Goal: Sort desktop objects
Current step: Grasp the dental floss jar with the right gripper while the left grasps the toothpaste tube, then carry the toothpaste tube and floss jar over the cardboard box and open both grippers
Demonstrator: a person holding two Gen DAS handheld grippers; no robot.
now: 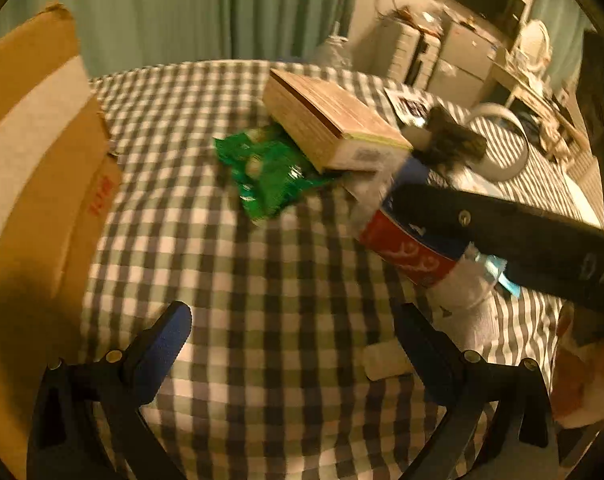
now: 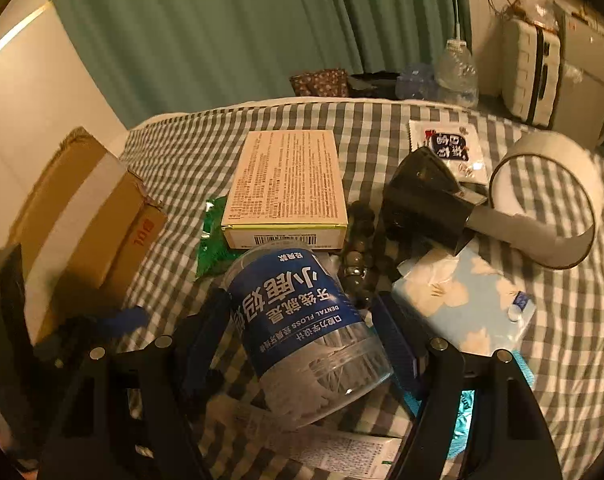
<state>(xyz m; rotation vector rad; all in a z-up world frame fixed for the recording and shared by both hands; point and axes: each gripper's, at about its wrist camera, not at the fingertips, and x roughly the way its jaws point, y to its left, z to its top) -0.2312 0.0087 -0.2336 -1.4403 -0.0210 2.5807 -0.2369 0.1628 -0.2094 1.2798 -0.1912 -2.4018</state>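
The right claw (image 2: 302, 344) stands spread, one finger on each side of the dental floss jar (image 2: 302, 320). I cannot confirm that the pads press on its wall, so I treat the jar as bracketed, not gripped. The jar lies on its side on the checked surface (image 2: 382, 140), just in front of the yellow-edged box (image 2: 283, 184). Its long axis runs from the box toward the camera, leaning to the right; the label reads upside down from here. I judge the fingers straddle the jar across its width because the round wall offers the only parallel faces.

The left claw (image 1: 293, 344) is spread over bare checked cloth and holds nothing. The cardboard carton (image 1: 41, 160) at its left is, in my judgement, the likely destination, which would explain this claw waiting near it.
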